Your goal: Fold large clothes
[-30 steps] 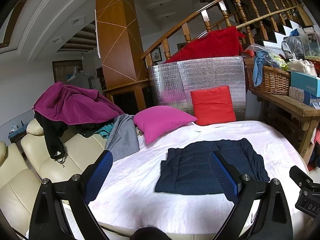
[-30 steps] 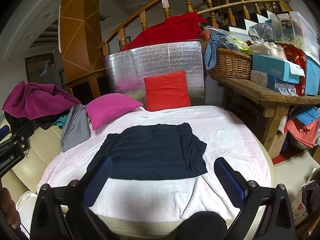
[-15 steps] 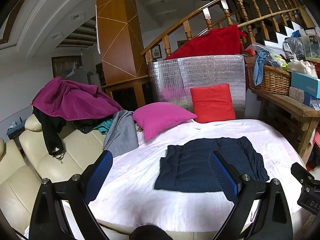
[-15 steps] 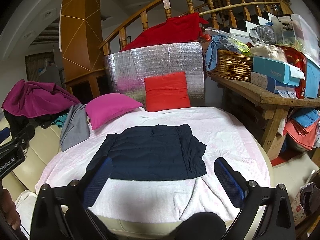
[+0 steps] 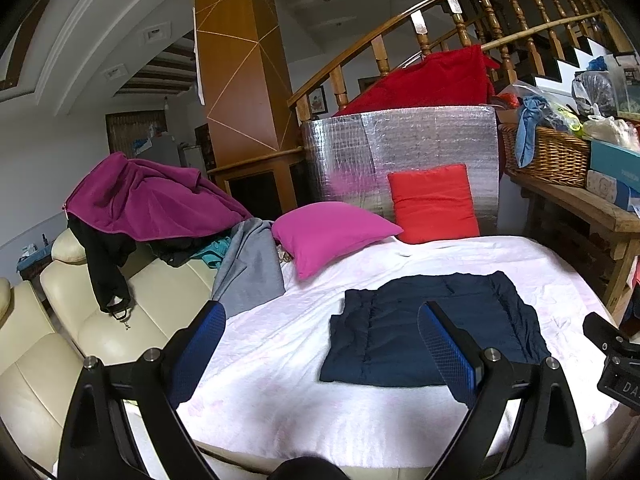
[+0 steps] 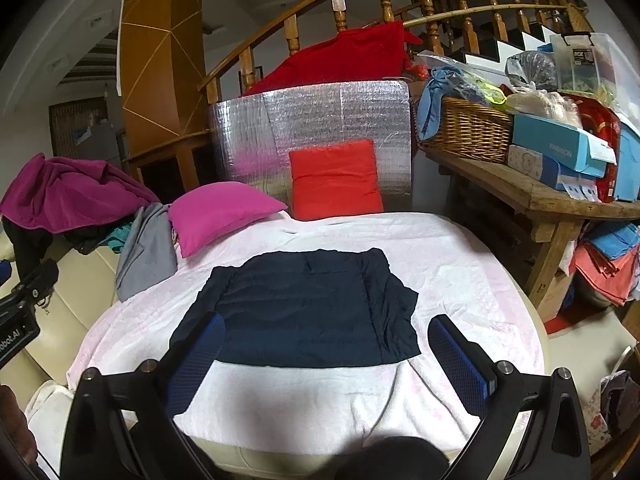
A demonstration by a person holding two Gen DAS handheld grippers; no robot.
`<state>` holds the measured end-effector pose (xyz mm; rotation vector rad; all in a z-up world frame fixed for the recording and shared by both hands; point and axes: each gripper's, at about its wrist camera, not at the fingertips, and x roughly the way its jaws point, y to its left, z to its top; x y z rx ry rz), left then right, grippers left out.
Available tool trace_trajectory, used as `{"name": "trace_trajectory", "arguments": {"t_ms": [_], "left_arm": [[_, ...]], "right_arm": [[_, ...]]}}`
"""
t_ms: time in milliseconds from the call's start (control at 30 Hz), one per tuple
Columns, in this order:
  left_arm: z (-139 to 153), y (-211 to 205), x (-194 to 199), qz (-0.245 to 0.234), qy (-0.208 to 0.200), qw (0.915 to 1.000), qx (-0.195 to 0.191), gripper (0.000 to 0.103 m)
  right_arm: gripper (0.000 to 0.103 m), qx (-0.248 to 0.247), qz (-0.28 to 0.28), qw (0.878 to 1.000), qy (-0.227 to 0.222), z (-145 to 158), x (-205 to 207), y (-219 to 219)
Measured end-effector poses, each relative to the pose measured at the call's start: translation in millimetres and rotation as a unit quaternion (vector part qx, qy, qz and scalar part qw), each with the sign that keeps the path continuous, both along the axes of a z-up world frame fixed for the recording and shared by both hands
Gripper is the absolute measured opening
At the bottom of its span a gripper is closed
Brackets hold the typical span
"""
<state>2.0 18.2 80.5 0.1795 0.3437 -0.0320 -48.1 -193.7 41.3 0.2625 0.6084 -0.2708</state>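
A dark navy garment (image 5: 432, 328) (image 6: 304, 308) lies folded into a flat rectangle on the pale pink blanket (image 5: 280, 360) (image 6: 460, 272) that covers the surface. My left gripper (image 5: 320, 352) hangs open above the near edge, to the garment's left, nothing between its blue pads. Open as well, my right gripper (image 6: 324, 360) is held back over the garment's near edge and grips nothing. The right gripper's body (image 5: 616, 364) shows at the right edge of the left wrist view, and the left one's body (image 6: 20, 312) at the left edge of the right wrist view.
A magenta pillow (image 5: 328, 232) and a red cushion (image 5: 434, 204) lean at the back before a silver foil panel (image 5: 400, 152). On the cream sofa (image 5: 100, 320) to the left lie purple, black and grey clothes (image 5: 152, 200). A wooden bench (image 6: 540, 196) with a wicker basket (image 6: 464, 132) and boxes stands right.
Both grippers have stayed open and drifted only slightly; the view shifts a little. The navy garment has not moved.
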Motion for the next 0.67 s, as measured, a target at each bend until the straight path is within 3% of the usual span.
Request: {"name": "trace_trajectory", "arguments": {"t_ms": [467,667], "left_arm": [[-5,-5,46,-0.007,0.018,0.9998,-0.009,0.097],[-14,7,96,-0.010,0.029,0.9980,-0.055,0.097]], "right_arm": [[0.103,-0.003,0.002,1.000,0.018,-11,49,-11],[0.103,0.018,-0.003,0.999,0.031,-32,85,-40]]}}
